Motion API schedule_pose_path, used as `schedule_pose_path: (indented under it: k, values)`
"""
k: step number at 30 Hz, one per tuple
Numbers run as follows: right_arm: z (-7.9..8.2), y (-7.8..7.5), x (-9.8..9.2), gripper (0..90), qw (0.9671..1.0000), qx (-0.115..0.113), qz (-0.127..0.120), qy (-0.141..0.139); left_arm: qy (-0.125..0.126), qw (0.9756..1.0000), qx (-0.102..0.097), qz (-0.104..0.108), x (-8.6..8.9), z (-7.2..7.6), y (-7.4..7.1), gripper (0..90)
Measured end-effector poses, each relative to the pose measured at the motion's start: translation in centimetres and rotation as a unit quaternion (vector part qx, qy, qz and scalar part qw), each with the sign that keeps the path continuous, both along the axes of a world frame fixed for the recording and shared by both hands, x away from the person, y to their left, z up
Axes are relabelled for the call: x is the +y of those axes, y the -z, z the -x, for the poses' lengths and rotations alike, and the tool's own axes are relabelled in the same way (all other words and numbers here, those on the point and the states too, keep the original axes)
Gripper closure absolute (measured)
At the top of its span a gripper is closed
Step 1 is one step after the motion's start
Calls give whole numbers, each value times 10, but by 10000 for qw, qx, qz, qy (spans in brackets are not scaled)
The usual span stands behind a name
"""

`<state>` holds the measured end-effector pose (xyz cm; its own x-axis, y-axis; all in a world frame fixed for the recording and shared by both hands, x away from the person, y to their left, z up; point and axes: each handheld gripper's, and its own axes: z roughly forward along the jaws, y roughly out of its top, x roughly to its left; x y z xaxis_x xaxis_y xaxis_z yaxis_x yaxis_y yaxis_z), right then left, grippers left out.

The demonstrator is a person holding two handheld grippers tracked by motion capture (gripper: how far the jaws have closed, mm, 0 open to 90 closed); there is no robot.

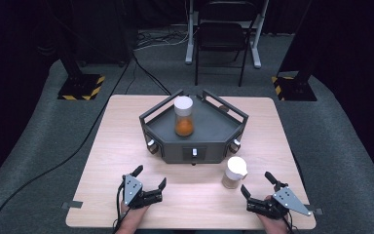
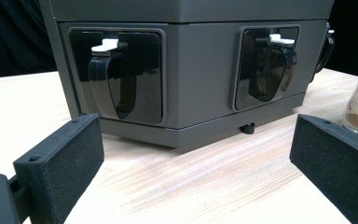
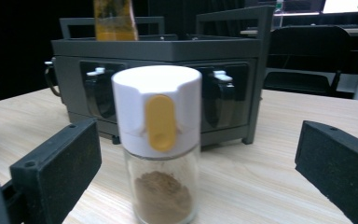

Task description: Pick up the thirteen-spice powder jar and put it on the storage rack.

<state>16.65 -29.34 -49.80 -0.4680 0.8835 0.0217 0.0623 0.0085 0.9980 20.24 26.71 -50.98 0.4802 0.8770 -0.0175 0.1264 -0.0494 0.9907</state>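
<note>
Since right gripper is spread wide, take glass spice jar with brown powder below white cap: slick, breakable, light.

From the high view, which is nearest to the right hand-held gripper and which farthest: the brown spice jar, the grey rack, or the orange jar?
From the right hand-held gripper:
1. Brown spice jar, on the table just beside it.
2. Grey rack, mid-table.
3. Orange jar, standing on the rack.

Grey rack blocks passage beyond spice jar.
</note>
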Motion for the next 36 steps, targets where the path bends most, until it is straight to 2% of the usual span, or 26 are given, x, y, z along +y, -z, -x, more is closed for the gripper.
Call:
schedule_pose_path:
  k: [7,14,17,25,31,36]
  values:
    - [-2,-2,10,0,9997,-17,130,-204,-11,10000,5,31,0,0,0,27]
    - [-3,-2,17,0,9992,-30,115,-386,-2,10000,-3,-3,0,0,0,27]
    - [-3,-3,20,0,9989,-60,206,-418,-12,10000,-9,14,0,1,1,27]
    - [-2,-1,27,0,9993,-146,83,-320,-11,10000,-9,4,0,1,0,27]
    - [-2,0,26,0,9995,-96,-112,-272,7,10000,-3,13,1,2,1,27]
    - [-5,-2,26,0,9996,-77,-139,-243,39,10000,3,3,2,2,0,27]
